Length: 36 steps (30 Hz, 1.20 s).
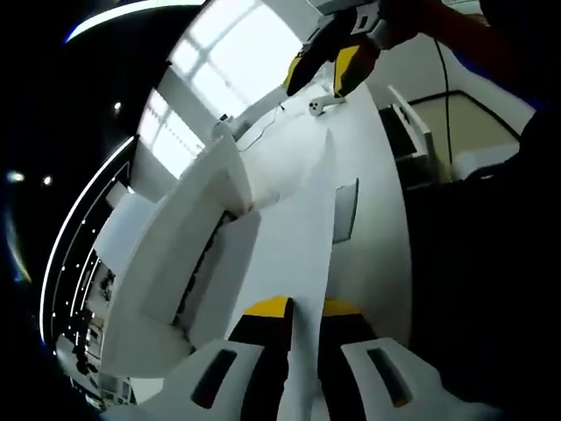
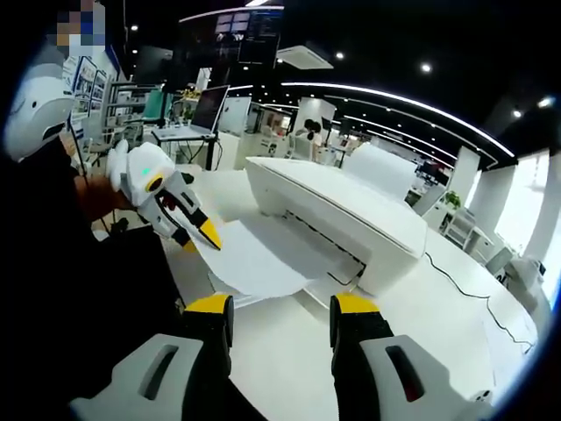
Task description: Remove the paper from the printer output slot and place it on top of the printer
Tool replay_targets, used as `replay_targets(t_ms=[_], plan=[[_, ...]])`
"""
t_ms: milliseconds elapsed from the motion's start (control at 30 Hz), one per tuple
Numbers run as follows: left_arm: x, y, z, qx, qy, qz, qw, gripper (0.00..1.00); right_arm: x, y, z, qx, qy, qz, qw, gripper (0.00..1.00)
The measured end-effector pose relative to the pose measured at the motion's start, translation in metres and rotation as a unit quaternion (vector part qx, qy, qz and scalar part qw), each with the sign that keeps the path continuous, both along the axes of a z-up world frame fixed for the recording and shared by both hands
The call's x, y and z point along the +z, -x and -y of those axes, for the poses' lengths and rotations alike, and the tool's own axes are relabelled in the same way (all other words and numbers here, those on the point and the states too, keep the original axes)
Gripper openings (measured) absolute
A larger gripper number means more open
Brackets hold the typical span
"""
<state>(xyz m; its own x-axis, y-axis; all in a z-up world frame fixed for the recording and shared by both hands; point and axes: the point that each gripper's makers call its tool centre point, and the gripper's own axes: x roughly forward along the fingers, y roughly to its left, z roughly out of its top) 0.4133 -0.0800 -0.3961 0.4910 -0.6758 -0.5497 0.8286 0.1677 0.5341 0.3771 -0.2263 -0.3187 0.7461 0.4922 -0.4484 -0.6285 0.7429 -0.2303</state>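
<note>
Behind, a bright showroom. On the white table [image 2: 289, 351] the white sheet of paper [image 2: 254, 259] lies in the white plastic printer [image 2: 342, 210] slot — left gripper [image 2: 200, 230] pinches its corner; right gripper [image 2: 282, 317] waits wide. Pull straight, slowly — avoid creasing.

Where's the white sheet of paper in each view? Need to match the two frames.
Left gripper view: the white sheet of paper runs up the middle from between this view's own jaws, which are shut on it.
Right gripper view: the sheet lies left of centre, in front of the output slot, its left corner pinched by the left gripper.
Shared landmark: the white printer, beside the paper in both.
</note>
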Motion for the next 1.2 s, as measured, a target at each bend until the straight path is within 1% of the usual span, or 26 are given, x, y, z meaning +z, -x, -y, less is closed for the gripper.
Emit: replay_targets(t_ms=[200, 333, 400, 467, 567, 700, 867, 967, 1200], plan=[[-0.001, 0.004, 0.002, -0.012, 0.01, -0.014, 0.9998, 0.12, 0.005, 0.001, -0.004, 0.007, 0.001, 0.005, 1.0, 0.4], [-0.002, 0.006, 0.003, -0.021, 0.021, -0.032, 0.9991, 0.1, 0.005, 0.001, -0.003, 0.006, 0.002, 0.004, 1.0, 0.4], [-0.002, 0.006, 0.003, -0.022, 0.023, -0.034, 0.9989, 0.09, 0.006, 0.001, -0.004, 0.006, 0.003, 0.004, 1.0, 0.4], [-0.001, 0.007, 0.003, -0.026, 0.023, -0.033, 0.9988, 0.06, 0.007, 0.001, -0.005, 0.008, 0.002, 0.005, 1.0, 0.4], [0.002, 0.006, 0.002, -0.031, 0.021, -0.028, 0.9989, 0.06, 0.007, -0.001, -0.006, 0.008, 0.003, 0.004, 1.0, 0.4], [0.002, 0.005, 0.003, -0.033, 0.022, -0.03, 0.9988, 0.06, 0.005, -0.002, -0.008, 0.011, 0.001, 0.001, 0.9999, 0.4], [0.003, 0.005, 0.003, -0.031, 0.025, -0.035, 0.9986, 0.06, 0.003, -0.003, -0.009, 0.012, 0.005, -0.004, 0.9999, 0.4], [0.004, 0.005, 0.005, -0.032, 0.034, -0.046, 0.9978, 0.06, 0.004, -0.004, -0.009, 0.012, 0.004, -0.002, 0.9999, 0.4], [0.008, 0.006, 0.007, -0.042, 0.042, -0.051, 0.997, 0.06, -0.002, -0.002, -0.006, 0.007, 0.007, -0.008, 0.9999, 0.4]])
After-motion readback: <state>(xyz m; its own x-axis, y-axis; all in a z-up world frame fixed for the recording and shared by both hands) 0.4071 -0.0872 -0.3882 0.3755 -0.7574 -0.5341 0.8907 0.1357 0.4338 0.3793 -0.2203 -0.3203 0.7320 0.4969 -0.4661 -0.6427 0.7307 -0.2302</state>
